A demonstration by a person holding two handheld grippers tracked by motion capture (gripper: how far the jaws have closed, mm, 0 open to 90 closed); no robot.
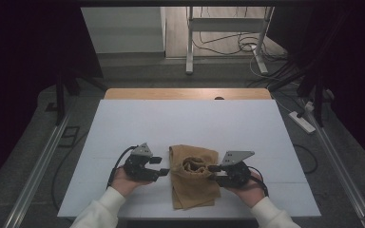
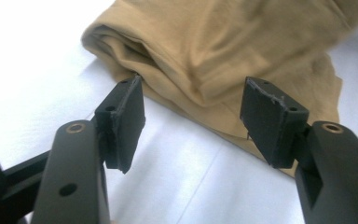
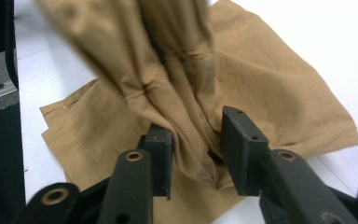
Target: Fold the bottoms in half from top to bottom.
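**Both grippers at the tan cloth, jaws parted**

My left gripper (image 2: 193,116): jaws spread wide, nothing between the pads. In the left gripper view the tips sit just short of the tan cloth (image 2: 242,60), over its near folded edge, with bare white tabletop (image 2: 37,70) under and between them. From the high view the left gripper (image 1: 159,167) is just beside the cloth's left edge, apart from it.

My right gripper (image 3: 196,154): jaws part-open with a bunched ridge of the cloth (image 3: 177,84) running up between them. The fabric brushes the inner pad faces, but I can't tell if they press on it; it looks loose. In the high view the right gripper (image 1: 214,173) is at the cloth's right edge, tips over fabric.

Room: the white tabletop (image 1: 195,118) is bare all round the cloth (image 1: 192,175). Wide margin to the far edge, where a wooden strip (image 1: 185,93) shows; the near edge is close under my wrists. Open surface beyond each hand out to the side edges.

Cloth: tan woven fabric, lying in the middle of the table's near half, between my two grippers. Roughly rectangular, folded into layers. Its upper part is rucked into a rounded hump with deep creases; the lower part lies flatter. Stitched hem visible along one flat edge in the right gripper view.
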